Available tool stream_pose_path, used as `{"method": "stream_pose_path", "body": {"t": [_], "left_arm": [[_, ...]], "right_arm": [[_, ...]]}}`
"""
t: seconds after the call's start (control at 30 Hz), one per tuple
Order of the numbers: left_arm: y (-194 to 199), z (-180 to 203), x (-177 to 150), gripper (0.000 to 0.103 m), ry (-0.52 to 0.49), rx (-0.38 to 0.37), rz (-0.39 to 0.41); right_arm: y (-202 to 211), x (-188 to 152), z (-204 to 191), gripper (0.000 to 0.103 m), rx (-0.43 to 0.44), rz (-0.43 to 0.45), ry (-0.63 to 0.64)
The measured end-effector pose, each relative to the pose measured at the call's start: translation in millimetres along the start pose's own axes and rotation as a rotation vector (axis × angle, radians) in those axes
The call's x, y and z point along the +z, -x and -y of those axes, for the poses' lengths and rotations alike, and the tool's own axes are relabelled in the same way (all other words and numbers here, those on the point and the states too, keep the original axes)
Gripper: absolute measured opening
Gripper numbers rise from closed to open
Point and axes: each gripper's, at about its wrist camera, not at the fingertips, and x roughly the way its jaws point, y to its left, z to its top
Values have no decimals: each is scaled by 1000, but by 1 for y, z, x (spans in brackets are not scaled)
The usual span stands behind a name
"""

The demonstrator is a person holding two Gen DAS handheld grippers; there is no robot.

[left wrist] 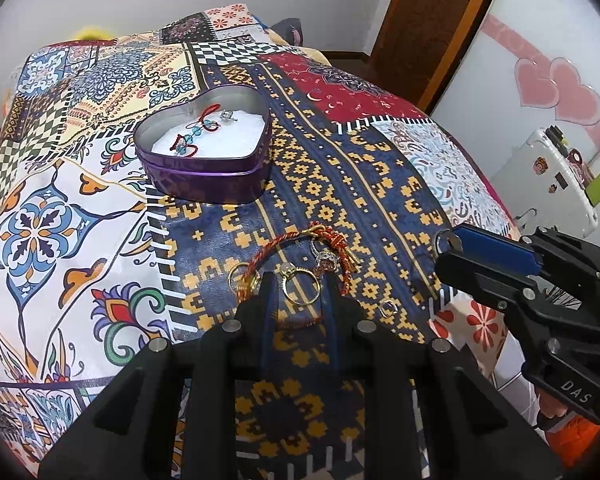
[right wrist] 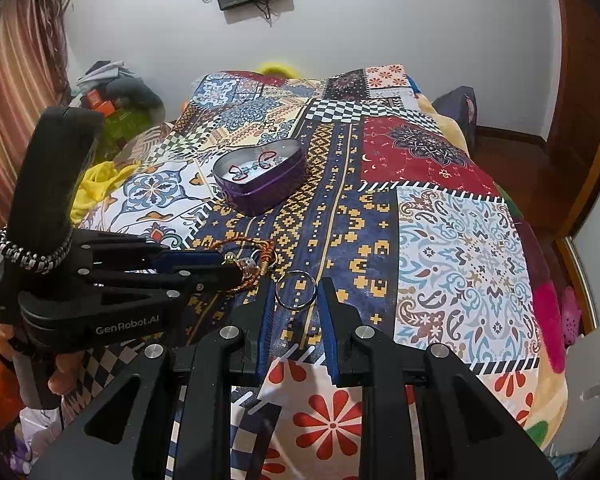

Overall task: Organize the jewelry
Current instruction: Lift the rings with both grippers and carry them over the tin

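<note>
Patchwork bedspread under both my grippers, jewelry scattered near, purple heart tin farther off.

My left gripper has its fingers parted around a gold ring beside a braided red-gold cord bracelet, not clamped. My right gripper is parted too, straddling a thin silver ring. Inside the shiny tin lie red cords with blue beads.

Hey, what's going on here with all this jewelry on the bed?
A person with two handheld grippers is sorting jewelry on a patchwork bedspread. The left gripper has its open jaws around a gold ring beside a red-and-gold cord bracelet. The right gripper straddles a silver ring, jaws open. A purple heart-shaped tin already holds a red beaded bracelet.
</note>
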Motion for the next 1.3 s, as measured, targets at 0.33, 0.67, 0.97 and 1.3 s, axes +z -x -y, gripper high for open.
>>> {"method": "stream_pose_path", "body": {"t": [0.33, 0.67, 0.97, 1.3], "left_arm": [[-6, 3, 3, 24, -28, 28, 2], [6, 14, -5, 18, -88, 71, 40], [41, 8, 2, 18, -71, 65, 131], [75, -21, 23, 18, -2, 84, 240]], "right_arm": [[-5, 1, -1, 20, 11, -3, 1], [-2, 3, -1, 20, 7, 9, -1], [1, 18, -7, 20, 7, 40, 20], [1, 46, -21, 20, 16, 102, 55]]}}
